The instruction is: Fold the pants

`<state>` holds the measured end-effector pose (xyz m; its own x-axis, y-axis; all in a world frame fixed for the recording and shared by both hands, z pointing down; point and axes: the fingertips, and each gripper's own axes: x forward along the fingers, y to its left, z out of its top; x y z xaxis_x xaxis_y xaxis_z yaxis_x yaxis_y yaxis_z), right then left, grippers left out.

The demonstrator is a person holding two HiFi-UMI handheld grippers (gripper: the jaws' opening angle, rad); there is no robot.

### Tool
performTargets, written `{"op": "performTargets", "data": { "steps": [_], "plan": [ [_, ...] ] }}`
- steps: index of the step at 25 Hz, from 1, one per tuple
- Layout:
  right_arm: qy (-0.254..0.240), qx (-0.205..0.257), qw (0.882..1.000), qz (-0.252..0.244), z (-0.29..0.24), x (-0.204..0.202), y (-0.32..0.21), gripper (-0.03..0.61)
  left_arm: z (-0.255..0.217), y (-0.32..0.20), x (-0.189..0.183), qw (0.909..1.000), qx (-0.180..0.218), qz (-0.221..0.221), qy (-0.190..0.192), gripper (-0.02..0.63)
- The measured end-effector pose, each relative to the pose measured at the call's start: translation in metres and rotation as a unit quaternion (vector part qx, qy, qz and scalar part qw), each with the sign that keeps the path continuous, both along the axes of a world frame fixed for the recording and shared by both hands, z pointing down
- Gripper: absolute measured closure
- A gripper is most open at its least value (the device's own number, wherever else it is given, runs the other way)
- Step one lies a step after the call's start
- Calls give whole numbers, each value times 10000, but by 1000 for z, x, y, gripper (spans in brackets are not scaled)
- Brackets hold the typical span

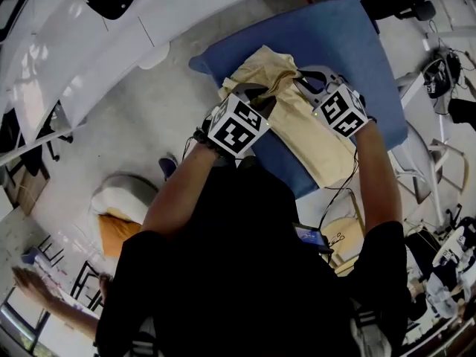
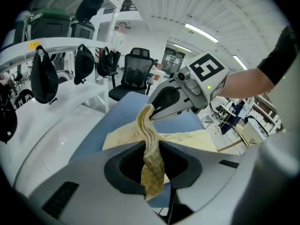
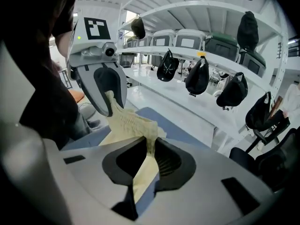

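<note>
Gripping pants [image 1: 311, 138] over blue table [image 1: 349, 43], left gripper [image 2: 151, 146], right gripper [image 3: 151, 148] jaws clamped on cloth — black caps [image 3: 197, 76] hanging nearby

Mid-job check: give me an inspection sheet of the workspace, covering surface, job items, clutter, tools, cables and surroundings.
Surface: blue table, bare around the garment.
Job's things: tan pants lie along the table, with the far end bunched and lifted.
Clutter: nothing seen on the table.
Grippers: left tool shut on a gathered fold of the pants; right tool shut on the pants close beside it.
Cables: a thin cable hangs beside the right forearm, past the table's near edge.
Surroundings: white shelves with black bags hanging; an office chair beyond the table.
</note>
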<state>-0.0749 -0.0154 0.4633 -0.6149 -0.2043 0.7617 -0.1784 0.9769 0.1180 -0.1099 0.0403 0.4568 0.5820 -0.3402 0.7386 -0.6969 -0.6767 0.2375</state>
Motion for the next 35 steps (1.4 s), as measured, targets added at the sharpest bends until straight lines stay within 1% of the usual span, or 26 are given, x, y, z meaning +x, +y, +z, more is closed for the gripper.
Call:
{"op": "performTargets", "data": {
  "steps": [3, 8, 10, 12, 14, 20, 24, 26, 28, 29, 30, 34, 35],
  "plan": [
    [227, 161, 9996, -66, 18, 32, 21, 523, 17, 20, 33, 9999, -34, 94, -115, 518],
    [654, 465, 9968, -40, 42, 77, 49, 522, 44, 45, 72, 9994, -95, 214, -250, 518],
    [757, 516, 9958, 3, 50, 92, 57, 518, 51, 53, 85, 9986, 25, 339, -409, 517],
    [848, 580, 9947, 46, 56, 106, 64, 517, 57, 60, 96, 9963, 237, 500, -655, 517],
    [937, 644, 9935, 66, 60, 118, 70, 517, 60, 67, 107, 9944, 349, 608, -788, 515],
    [1083, 741, 9912, 181, 62, 144, 78, 517, 55, 74, 129, 9958, 333, 526, -665, 511],
    [1100, 734, 9906, 342, 57, 163, 81, 518, 45, 80, 149, 9950, 410, 701, -581, 502],
    [1201, 721, 9894, 372, 60, 173, 86, 518, 46, 89, 158, 9943, 374, 819, -563, 475],
    [1331, 674, 9881, 376, 66, 181, 92, 513, 50, 98, 162, 9933, 314, 946, -590, 421],
    [1380, 594, 9880, 367, 70, 182, 96, 493, 51, 101, 161, 9925, 292, 1005, -631, 392],
    [1417, 477, 9881, 349, 73, 183, 99, 468, 52, 102, 159, 9918, 290, 1048, -678, 382],
    [1534, -46, 9879, 233, 82, 185, 115, 323, 51, 97, 143, 9919, 283, 980, -762, 367],
    [1578, -102, 9872, 212, 82, 185, 117, 311, 51, 96, 138, 9923, 254, 937, -763, 364]
  ]
}}
